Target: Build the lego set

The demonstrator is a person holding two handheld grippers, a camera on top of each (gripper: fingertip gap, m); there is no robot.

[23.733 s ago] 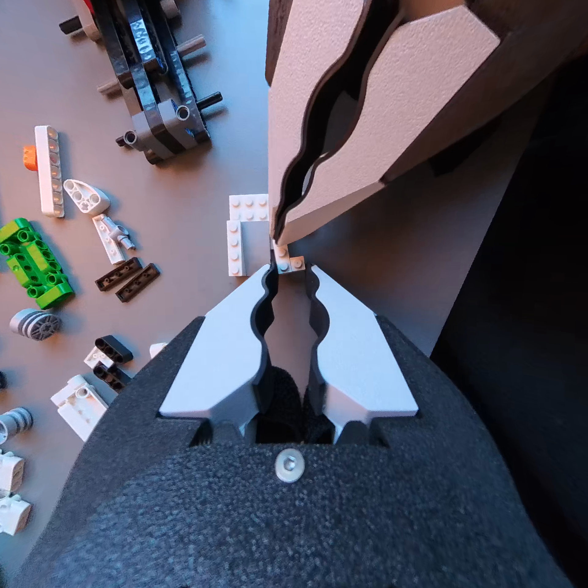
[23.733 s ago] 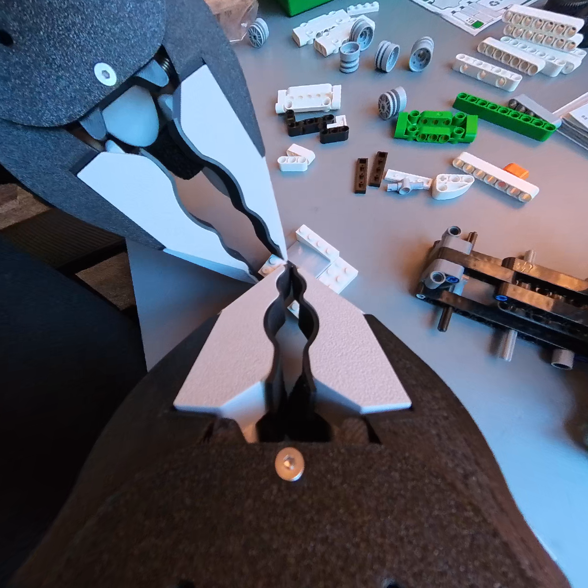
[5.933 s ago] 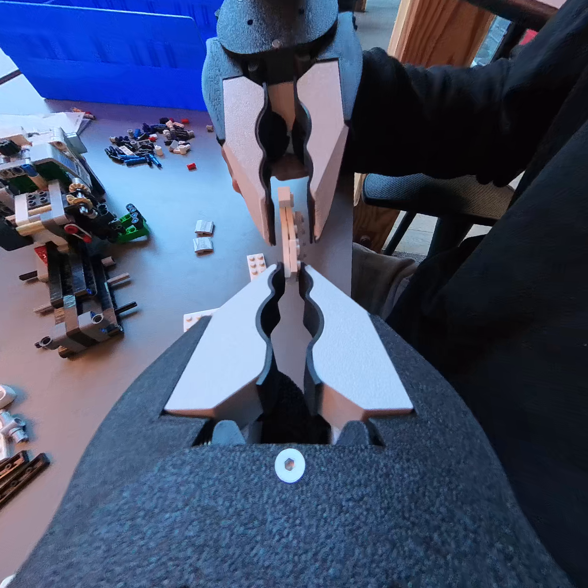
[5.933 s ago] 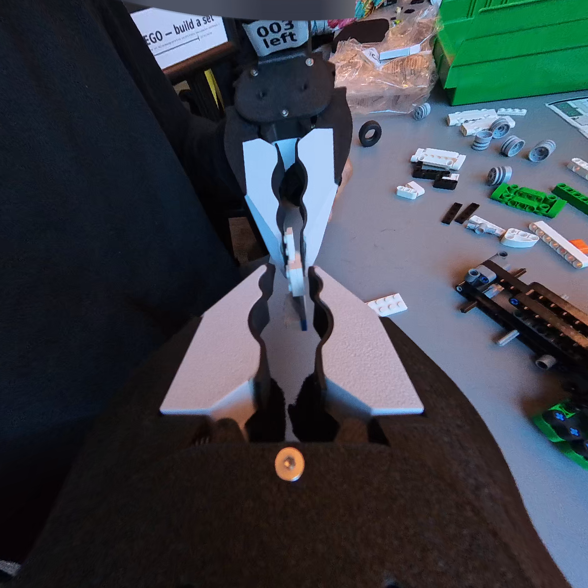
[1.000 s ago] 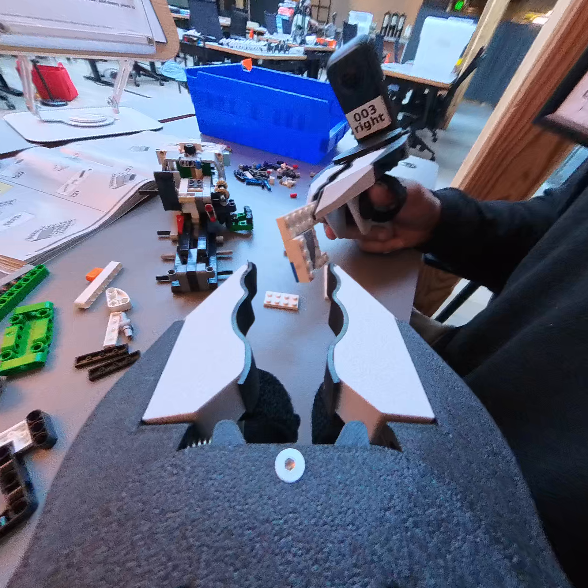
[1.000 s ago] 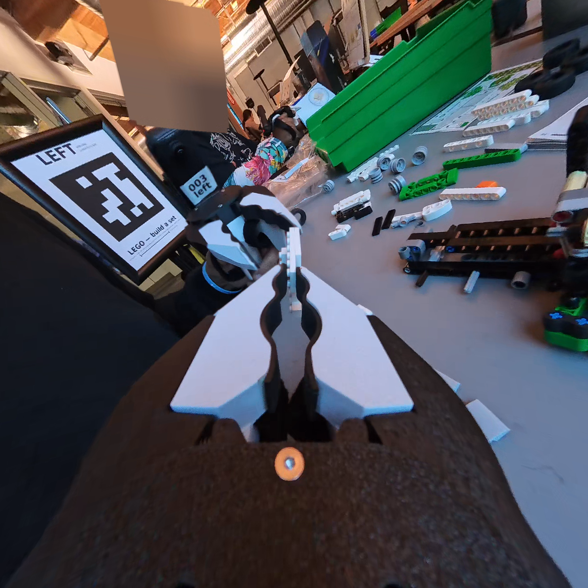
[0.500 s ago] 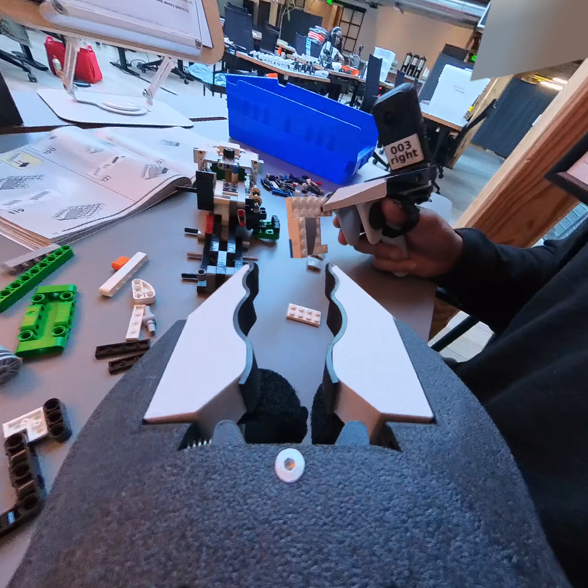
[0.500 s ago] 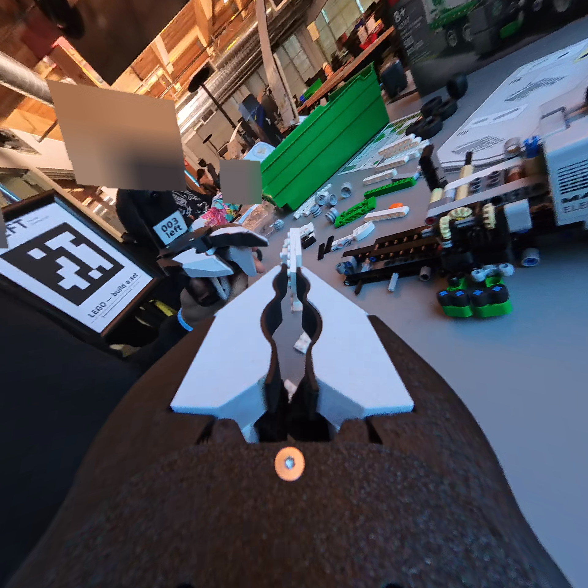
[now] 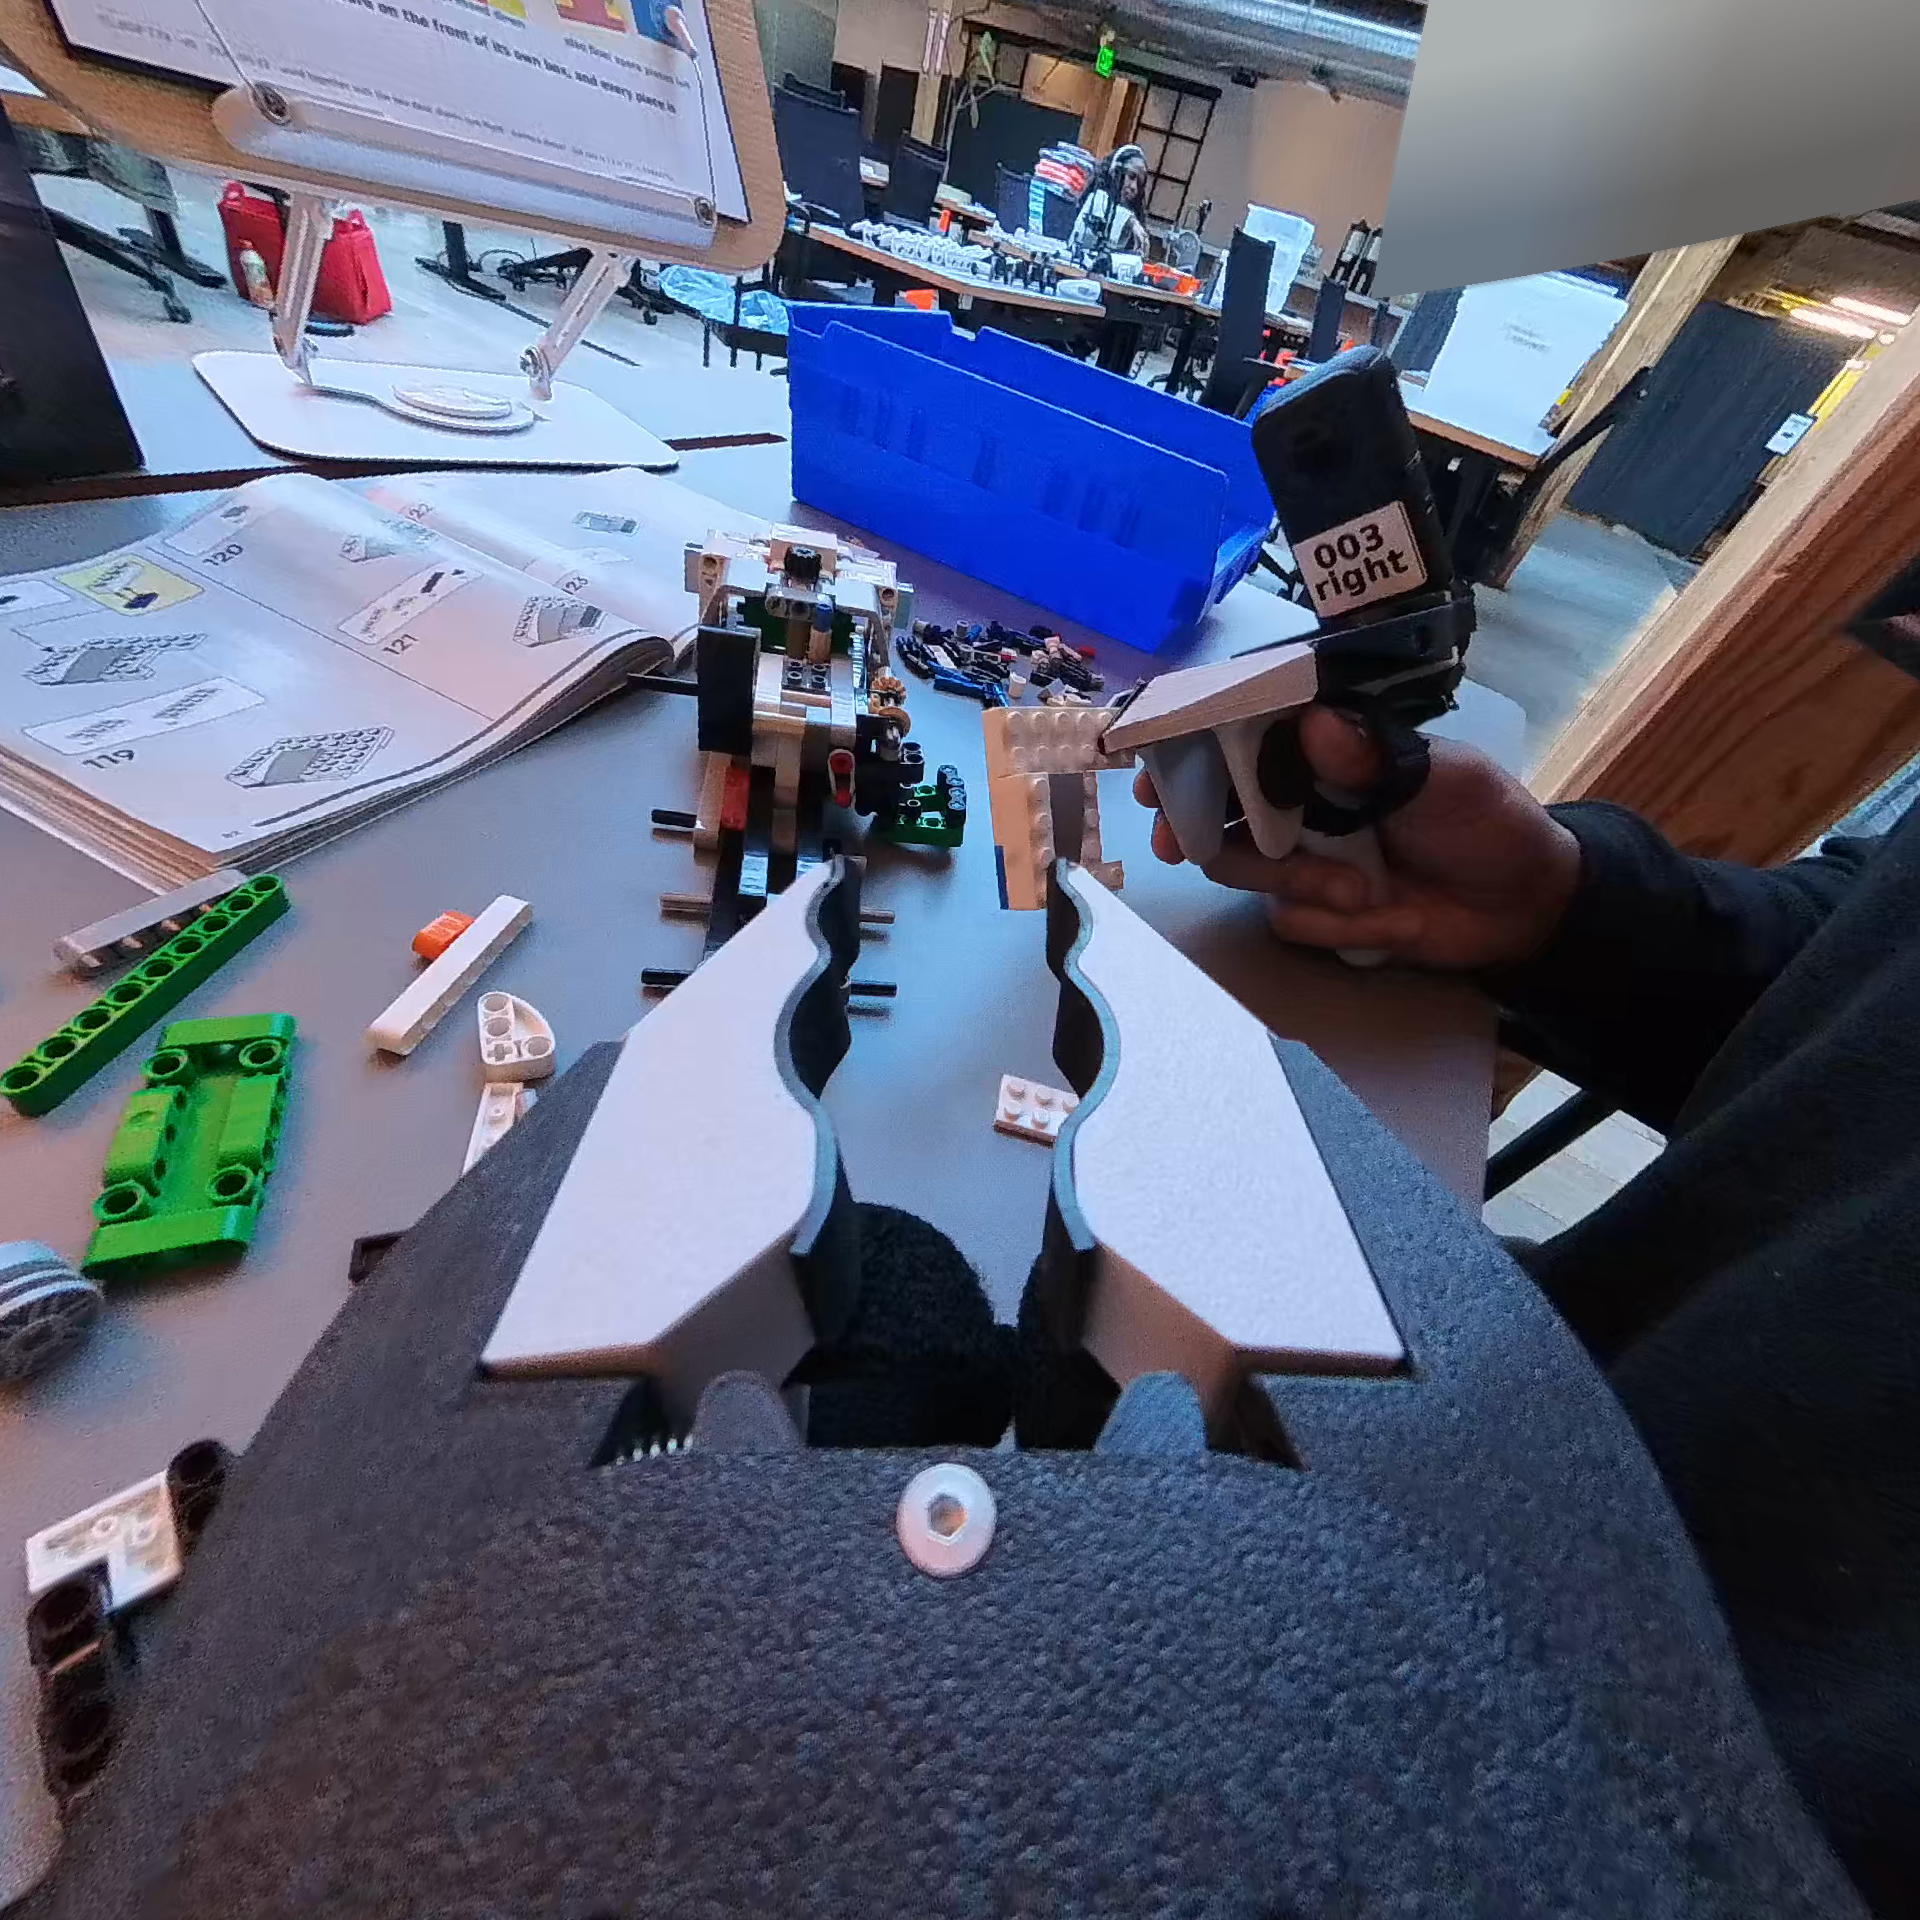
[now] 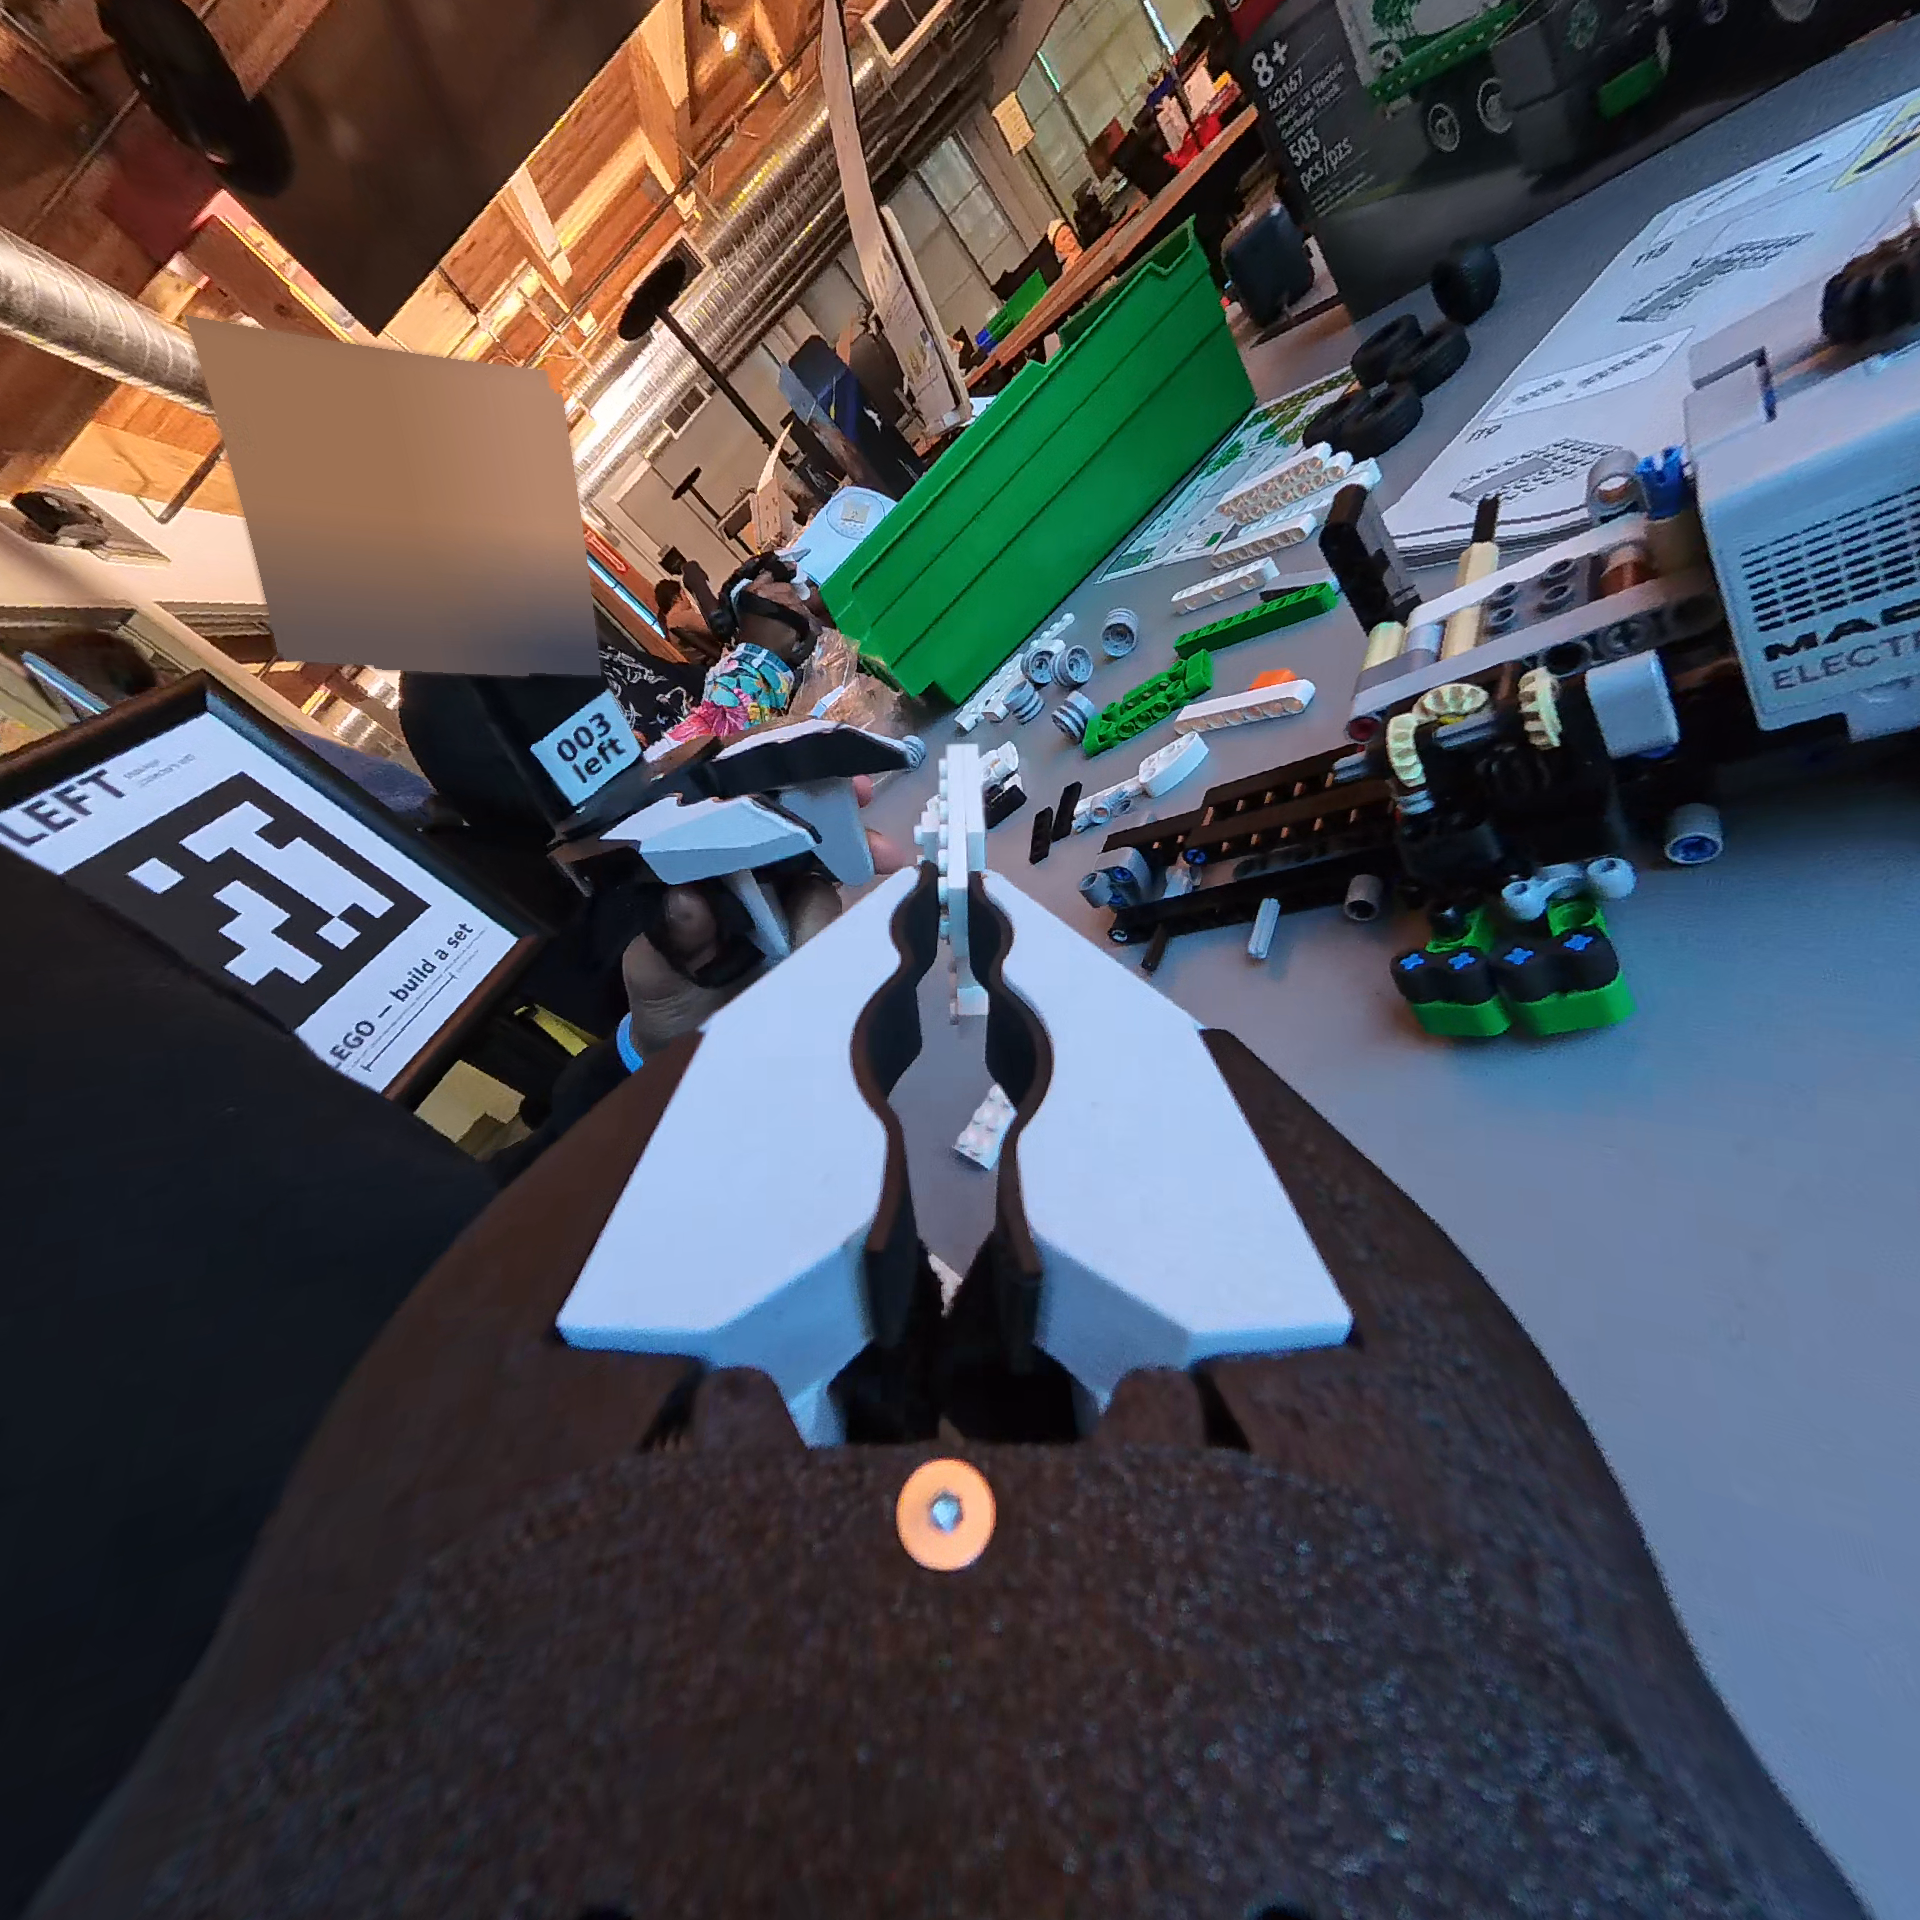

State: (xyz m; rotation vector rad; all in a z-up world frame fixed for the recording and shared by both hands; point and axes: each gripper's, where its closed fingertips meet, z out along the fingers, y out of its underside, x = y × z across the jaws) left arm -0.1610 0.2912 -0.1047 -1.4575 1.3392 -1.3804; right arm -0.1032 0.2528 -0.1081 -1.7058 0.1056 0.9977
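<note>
Half a second ago the right gripper [image 10: 951, 883] was a bit lower beside the truck; now it has lifted the white plates [image 9: 1044, 800] a little and come closer to the truck [image 9: 805, 686]. The left gripper [image 9: 951, 894] has stayed spread wide with nothing in it, low over the grey table [image 9: 582, 810]. The right gripper is pressed tight on the top edge of the white plates and holds them up in the air, just right of the truck and not touching it. The plates are white flat bricks stuck together in a frame with a gap in the middle and a small blue bit at the bottom corner. They hang straight down, thin edge toward the right gripper. One small white plate [image 9: 1034, 1107] lies flat on the table between the left gripper's fingers [image 9: 717, 1091]. The truck is black, white and grey with a green part at its side. An open booklet [image 9: 312, 644] lies left of it, and a blue bin [image 9: 997, 488] sits behind. Each gripper wears a white sticker with writing, and a framed sign [image 10: 229, 883] with a black and white square code stands by the left gripper.
</note>
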